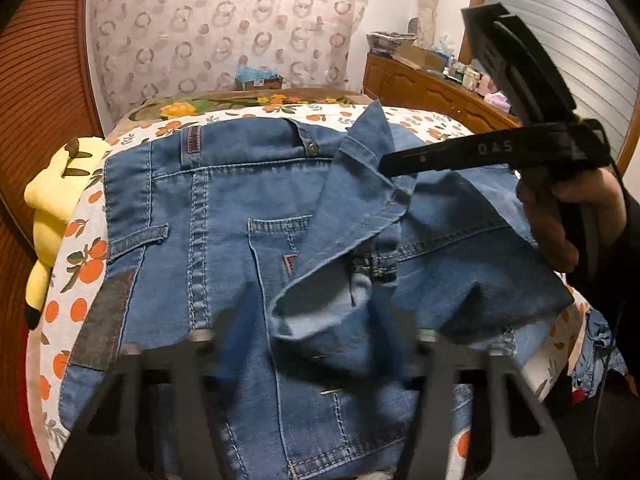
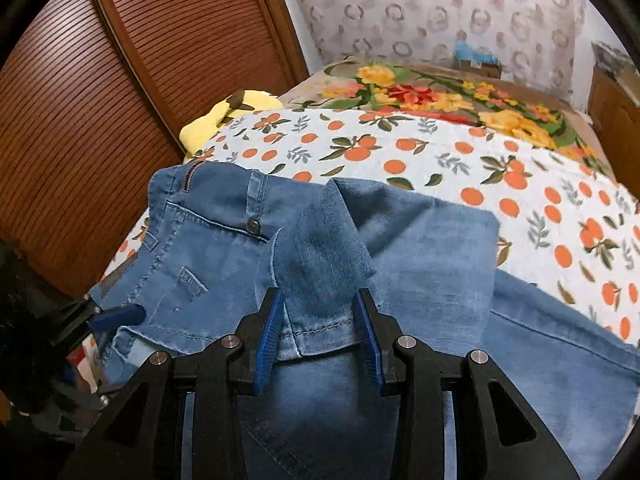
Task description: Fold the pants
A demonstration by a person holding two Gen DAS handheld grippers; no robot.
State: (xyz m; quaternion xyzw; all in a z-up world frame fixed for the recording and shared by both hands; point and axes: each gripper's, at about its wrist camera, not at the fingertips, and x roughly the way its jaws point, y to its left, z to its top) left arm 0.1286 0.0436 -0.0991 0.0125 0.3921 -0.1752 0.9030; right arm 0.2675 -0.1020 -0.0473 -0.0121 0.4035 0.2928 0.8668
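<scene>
Blue jeans lie spread on the bed, waistband at the far left, back pockets up. One leg is folded over them, and its hem rises to a peak. My right gripper is shut on that hem, with denim bunched between its blue pads; in the left wrist view the right gripper comes in from the right, held by a hand. My left gripper is blurred at the bottom, its fingers either side of a denim fold. Whether its pads press the cloth is unclear. One of its blue fingers rests by the jeans' left edge.
The bed cover is white with oranges; a flowered blanket lies beyond it. A yellow plush toy sits at the bed's left edge against a brown slatted wardrobe. A wooden dresser with clutter stands at the right.
</scene>
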